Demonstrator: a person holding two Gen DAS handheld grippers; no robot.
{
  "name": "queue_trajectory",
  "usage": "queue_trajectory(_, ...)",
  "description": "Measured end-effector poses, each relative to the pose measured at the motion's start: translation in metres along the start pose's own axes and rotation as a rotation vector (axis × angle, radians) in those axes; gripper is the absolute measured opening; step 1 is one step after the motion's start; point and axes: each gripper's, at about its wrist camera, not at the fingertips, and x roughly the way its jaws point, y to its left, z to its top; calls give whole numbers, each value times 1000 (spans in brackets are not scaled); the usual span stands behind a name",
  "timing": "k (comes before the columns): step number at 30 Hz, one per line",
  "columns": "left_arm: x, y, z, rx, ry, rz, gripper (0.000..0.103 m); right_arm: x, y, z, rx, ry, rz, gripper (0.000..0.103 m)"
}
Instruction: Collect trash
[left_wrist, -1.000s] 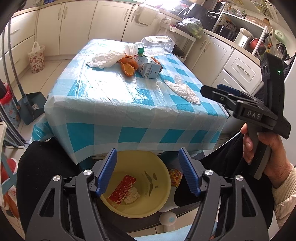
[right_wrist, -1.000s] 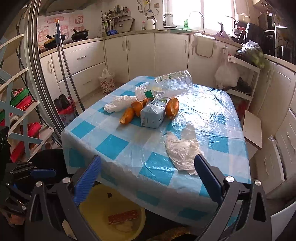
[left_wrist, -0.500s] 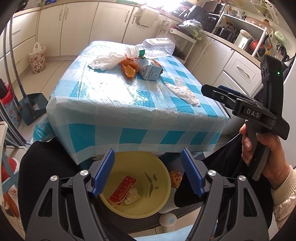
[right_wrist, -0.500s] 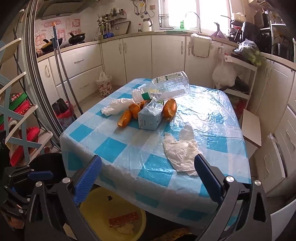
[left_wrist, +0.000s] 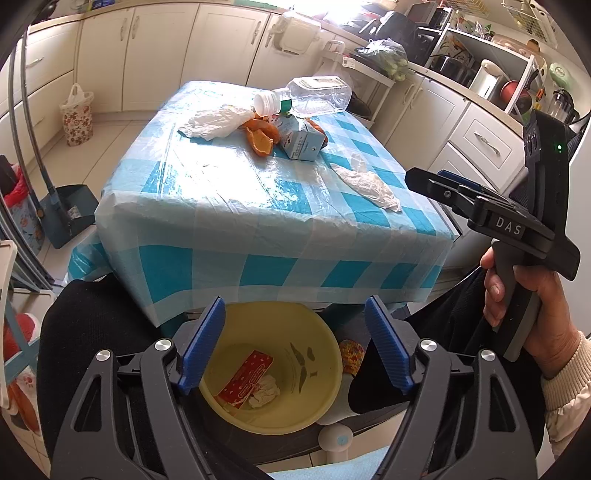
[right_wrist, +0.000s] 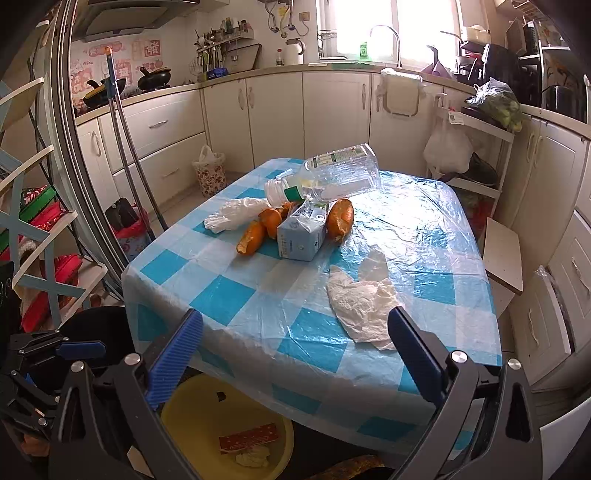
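Yellow basin (right_wrist: 192, 424) partly hidden under tablecloth (right_wrist: 332, 373); carton (right_wrist: 301, 236) print unreadable.

Daylight pours through the overexposed window (right_wrist: 354, 33) at the upper centre of the right wrist view, blowing it out to white. Glare streaks the glossy blue-and-white checked plastic tablecloth (left_wrist: 236, 192) mid-frame. Both pictures are sharp, with strong fisheye bending and black vignetting at the corners; the yellow plastic basin (right_wrist: 192, 421) at lower left sits in shadow
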Motion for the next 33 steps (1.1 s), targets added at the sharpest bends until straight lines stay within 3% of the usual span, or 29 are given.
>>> queue_trajectory(33, 1, 2, -1, -3, 2, 3, 76, -2, -1, 2, 12, -11, 4, 96)
